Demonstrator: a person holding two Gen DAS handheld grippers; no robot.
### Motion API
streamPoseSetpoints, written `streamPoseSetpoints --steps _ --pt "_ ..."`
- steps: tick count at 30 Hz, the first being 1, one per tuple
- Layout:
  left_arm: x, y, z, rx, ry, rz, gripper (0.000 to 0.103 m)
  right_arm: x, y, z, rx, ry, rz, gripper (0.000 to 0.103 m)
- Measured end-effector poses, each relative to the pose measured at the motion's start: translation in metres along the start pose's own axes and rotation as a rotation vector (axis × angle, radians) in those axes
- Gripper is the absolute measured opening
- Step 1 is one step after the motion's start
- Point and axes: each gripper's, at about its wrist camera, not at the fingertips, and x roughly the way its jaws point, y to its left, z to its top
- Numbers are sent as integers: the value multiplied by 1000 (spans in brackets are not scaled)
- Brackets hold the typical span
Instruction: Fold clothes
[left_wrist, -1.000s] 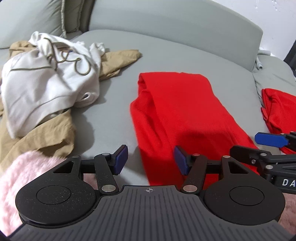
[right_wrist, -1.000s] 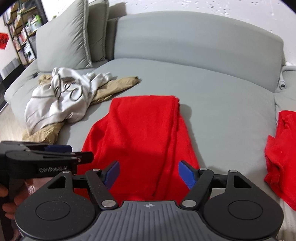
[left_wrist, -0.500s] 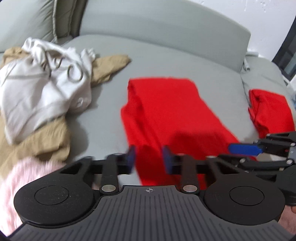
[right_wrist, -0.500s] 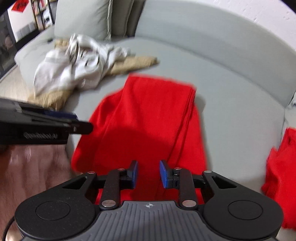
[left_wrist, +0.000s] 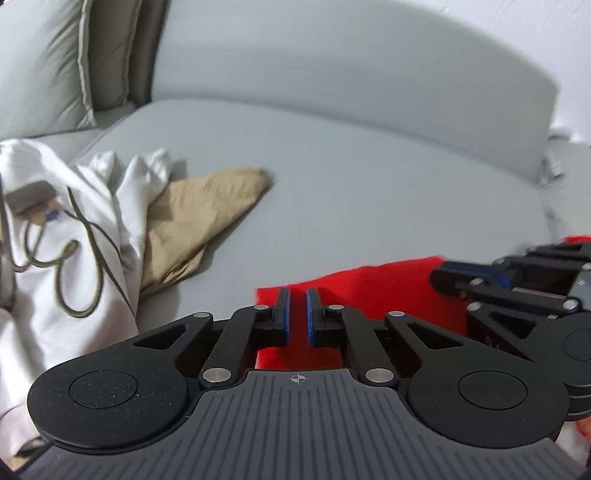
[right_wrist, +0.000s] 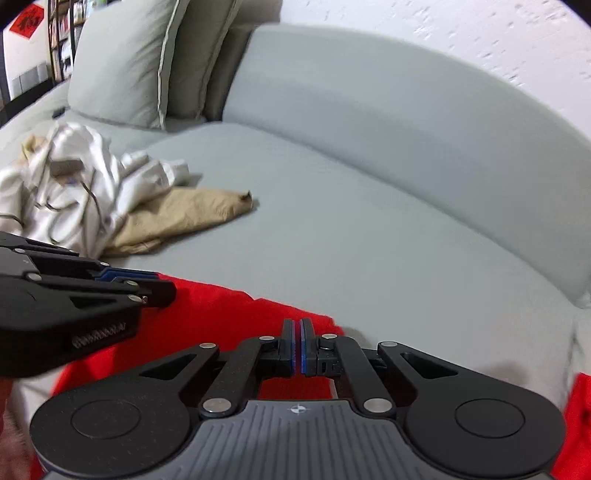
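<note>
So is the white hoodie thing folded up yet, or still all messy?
Still messy. The white garment lies crumpled in a heap, its drawstring looping loose, on top of a tan garment at the left side of the sofa.

Two grippers — the left gripper (left_wrist: 297, 312) and the right gripper (right_wrist: 297, 345). One red garment (right_wrist: 221, 325) spread under them, plus a second red piece (right_wrist: 580, 406) at the right edge of the right wrist view. One white garment (right_wrist: 74, 184) with a dark drawcord, one tan garment (right_wrist: 177, 218) beneath it. Two grey cushions (right_wrist: 122, 62) — standing side by side on one grey sofa (right_wrist: 369, 221).
</note>
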Motion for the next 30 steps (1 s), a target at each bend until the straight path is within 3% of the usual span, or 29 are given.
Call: streamPoseSetpoints --steps 3,7,9,12,17,19,21,22,25,30 --pt "17 6 -5 1 29 24 8 23 0 -7 -35 48 -72 0" --pt "10 11 -4 5 26 52 7 15 -4 -2 -6 62 -101 0" --pt "-3 20 -5 -27 -7 64 8 -3 -18 4 67 34 -88 0" --pt "-20 24 -6 -63 -59 17 8 -19 -27 6 127 -8 -38 4" --pt "-54 -4 -20 42 -52 -54 12 -52 -7 -8 149 3 125 7" --pt "-54 -19 -33 126 -3 -43 12 -58 5 -21 115 44 129 7" --pt "-47 -28 -43 152 62 -32 13 -54 14 -44 75 160 90 5" --pt "-46 -29 -48 160 83 -25 13 -59 16 -54 63 173 67 2" --pt "-60 -30 -56 181 75 -12 13 -83 18 -69 69 159 8 10" --pt "-104 -24 -76 173 58 -63 20 -141 28 -88 172 76 101 18"
